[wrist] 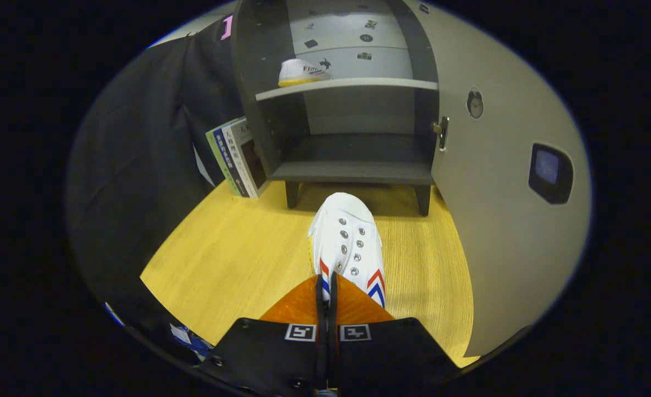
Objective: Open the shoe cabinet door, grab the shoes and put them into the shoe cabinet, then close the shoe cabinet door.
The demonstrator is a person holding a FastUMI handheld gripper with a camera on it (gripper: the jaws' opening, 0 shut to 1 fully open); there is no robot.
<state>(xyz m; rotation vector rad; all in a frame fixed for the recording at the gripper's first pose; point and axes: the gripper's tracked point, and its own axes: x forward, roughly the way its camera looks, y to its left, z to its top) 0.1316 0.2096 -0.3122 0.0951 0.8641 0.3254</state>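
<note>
Gripper (326, 286) fingers pressed nearly together, clamped on the heel edge of a white canvas shoe (345, 242); thin slit between them, shoe fabric pinched there. Shoe points to 12 o'clock from the fingers, toe rounded and smooth, metal eyelets in two rows, red and blue chevron stripes on both sides. Whether it is lifted off the wooden floor (231, 259) or touching it, cannot tell. Floor is pale yellow wood with fine straight grain.

Shoe cabinet (353, 110) at 12 o'clock beyond the toe: dark grey matte boards, short square legs, light shelf edge, door (502, 209) swung open at 2 o'clock, flat pale panel with a round knob and metal hinge. Second white shoe (302, 72) with yellow sole sits on the upper shelf, left part. Lower shelf bare. Books (237, 157) lean against the cabinet's left side at 11 o'clock, glossy spines.
</note>
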